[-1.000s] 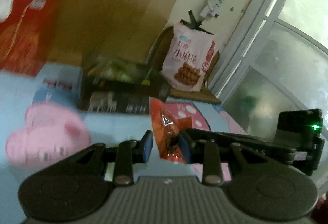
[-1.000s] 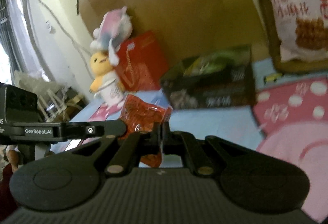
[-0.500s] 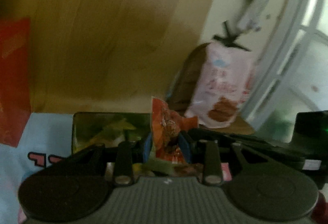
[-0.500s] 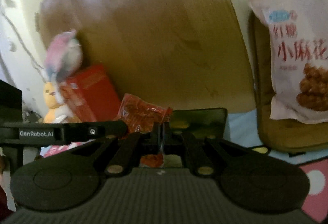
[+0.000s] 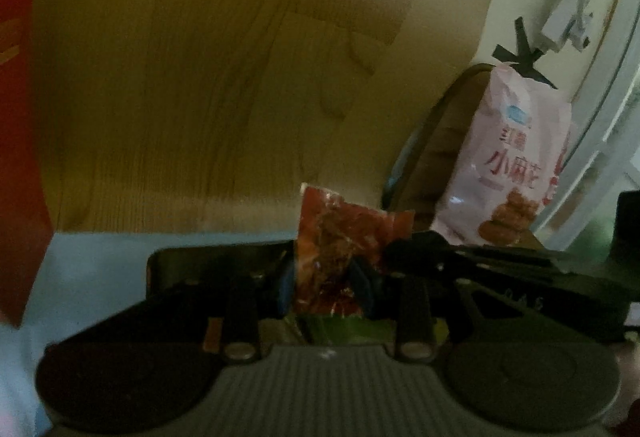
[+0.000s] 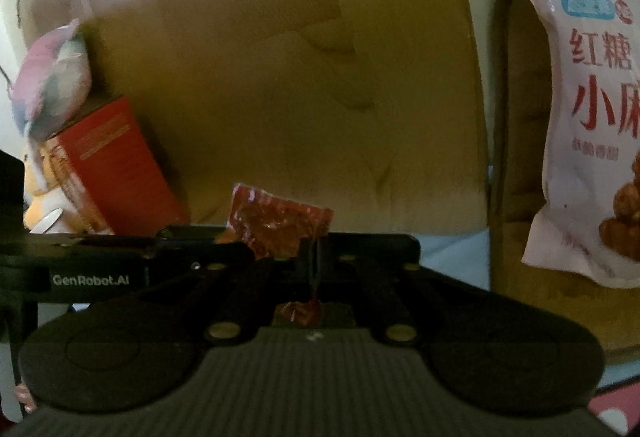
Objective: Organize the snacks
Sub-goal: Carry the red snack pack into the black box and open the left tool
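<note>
A red snack packet (image 5: pixel 340 237) hangs upright between the blue pads of my left gripper (image 5: pixel 323 289). Its jaws are opening, though the pads still lie against the packet's sides. My right gripper (image 6: pixel 314 265) is shut on a thin edge of the same red packet (image 6: pixel 276 225). Just below and behind the packet is a black open box (image 5: pixel 208 257), whose far rim (image 6: pixel 380 241) shows in the right wrist view. Green and orange wrappers (image 5: pixel 344 329) show dimly under the left fingers.
A large brown board (image 5: pixel 220 77) leans on the wall right behind the box. A pink-white snack bag (image 6: pixel 592 117) stands in a brown basket (image 6: pixel 516 157) to the right. A red carton (image 6: pixel 116 165) and a plush toy (image 6: pixel 48 89) are at the left.
Both grippers have carried the red packet forward across the blue mat to just above the black box. The pink plush has left the left view. The left jaws stand slightly wider.
</note>
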{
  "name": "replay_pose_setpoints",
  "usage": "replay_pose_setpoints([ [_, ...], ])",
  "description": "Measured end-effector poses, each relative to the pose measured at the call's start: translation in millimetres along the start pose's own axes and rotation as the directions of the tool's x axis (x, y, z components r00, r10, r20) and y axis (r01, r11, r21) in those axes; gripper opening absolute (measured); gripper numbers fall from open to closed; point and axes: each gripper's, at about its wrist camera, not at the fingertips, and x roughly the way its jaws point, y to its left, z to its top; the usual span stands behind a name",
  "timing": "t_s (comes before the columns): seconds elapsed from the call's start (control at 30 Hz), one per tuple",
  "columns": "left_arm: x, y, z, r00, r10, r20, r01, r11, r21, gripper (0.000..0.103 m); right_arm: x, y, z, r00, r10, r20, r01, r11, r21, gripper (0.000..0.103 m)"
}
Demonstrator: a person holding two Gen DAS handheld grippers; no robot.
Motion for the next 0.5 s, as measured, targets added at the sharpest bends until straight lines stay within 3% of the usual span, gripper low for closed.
replay_pose_setpoints([
  [0.1,10,2,5,1.0,0.016,0.012,-0.016,1.0,0.013,0.034,12,-3,4,1.0,-0.03,-0.01,0.029,1.0,-0.006,0.004],
  [0.27,24,-7,8,0.992,0.1,0.074,-0.108,0.988,0.113,0.036,26,-4,8,0.997,-0.077,-0.003,0.077,0.996,-0.037,0.008],
  [0.5,4,-16,-9,0.988,0.101,0.116,-0.115,0.987,0.116,0.038,9,2,0,0.997,-0.078,0.013,0.078,0.995,-0.064,0.014],
])
